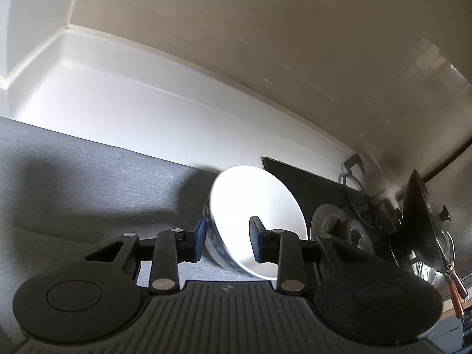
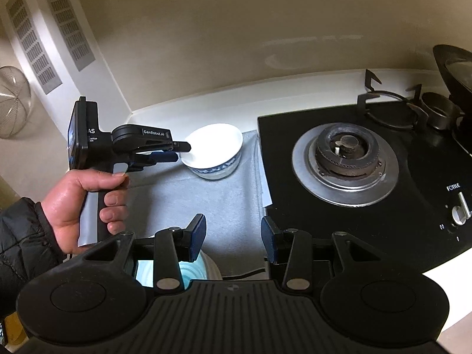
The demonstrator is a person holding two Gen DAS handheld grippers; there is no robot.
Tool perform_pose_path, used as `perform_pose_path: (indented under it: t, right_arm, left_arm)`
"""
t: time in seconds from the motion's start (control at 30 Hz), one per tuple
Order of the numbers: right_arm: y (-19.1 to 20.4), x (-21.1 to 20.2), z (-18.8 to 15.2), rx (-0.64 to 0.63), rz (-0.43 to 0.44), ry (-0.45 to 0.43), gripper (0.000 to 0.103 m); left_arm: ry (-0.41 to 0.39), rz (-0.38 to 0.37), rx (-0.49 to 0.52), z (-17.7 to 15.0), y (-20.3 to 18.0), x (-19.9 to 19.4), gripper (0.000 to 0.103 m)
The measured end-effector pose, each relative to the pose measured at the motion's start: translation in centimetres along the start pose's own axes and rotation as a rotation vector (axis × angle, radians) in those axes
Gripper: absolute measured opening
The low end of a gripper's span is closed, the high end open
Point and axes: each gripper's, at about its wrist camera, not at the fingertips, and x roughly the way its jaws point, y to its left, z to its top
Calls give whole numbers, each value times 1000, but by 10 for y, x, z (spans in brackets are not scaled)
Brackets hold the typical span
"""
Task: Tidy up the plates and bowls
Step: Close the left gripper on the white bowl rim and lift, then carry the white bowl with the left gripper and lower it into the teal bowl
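A white bowl with a blue pattern outside (image 2: pixel 214 150) rests on the grey mat (image 2: pixel 188 203), left of the stove. My left gripper (image 2: pixel 184 152) straddles the bowl's left rim, one finger inside and one outside. In the left wrist view the bowl (image 1: pixel 256 215) sits between the fingers with gaps on both sides, so the gripper (image 1: pixel 230 236) is open. My right gripper (image 2: pixel 233 236) is open and empty above the mat's front part. A light blue dish (image 2: pixel 191 271) shows partly under the right gripper's left finger.
A black gas stove (image 2: pixel 368 162) with a burner (image 2: pixel 345 150) lies right of the mat. A dark wok (image 1: pixel 421 221) with a lid stands on the far burner. The beige wall (image 2: pixel 236 29) and white counter back edge (image 2: pixel 295 85) close off the rear.
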Motion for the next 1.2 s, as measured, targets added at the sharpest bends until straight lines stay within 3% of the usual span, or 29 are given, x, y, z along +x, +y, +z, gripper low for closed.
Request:
perform_pose_path:
  t: [0.07, 0.13, 0.33, 0.63, 0.77, 1.2]
  right_arm:
    - [-1, 3, 1, 5, 4, 9, 44]
    - [0, 7, 2, 4, 12, 18, 44]
    - [12, 31, 16, -26, 64, 41, 44]
    - [40, 103, 51, -148, 107, 77, 45]
    - [54, 134, 58, -194, 96, 103, 57]
    - [84, 197, 51, -323, 121, 251, 54]
  left_arm:
    - [17, 23, 3, 0, -1, 8, 33]
    - [31, 57, 2, 0, -2, 13, 18]
    - [34, 99, 30, -5, 5, 0, 12]
    - [62, 156, 7, -40, 39, -65, 11]
    - [72, 178, 14, -55, 46, -88, 12]
    - [34, 187, 38, -67, 44, -95, 13]
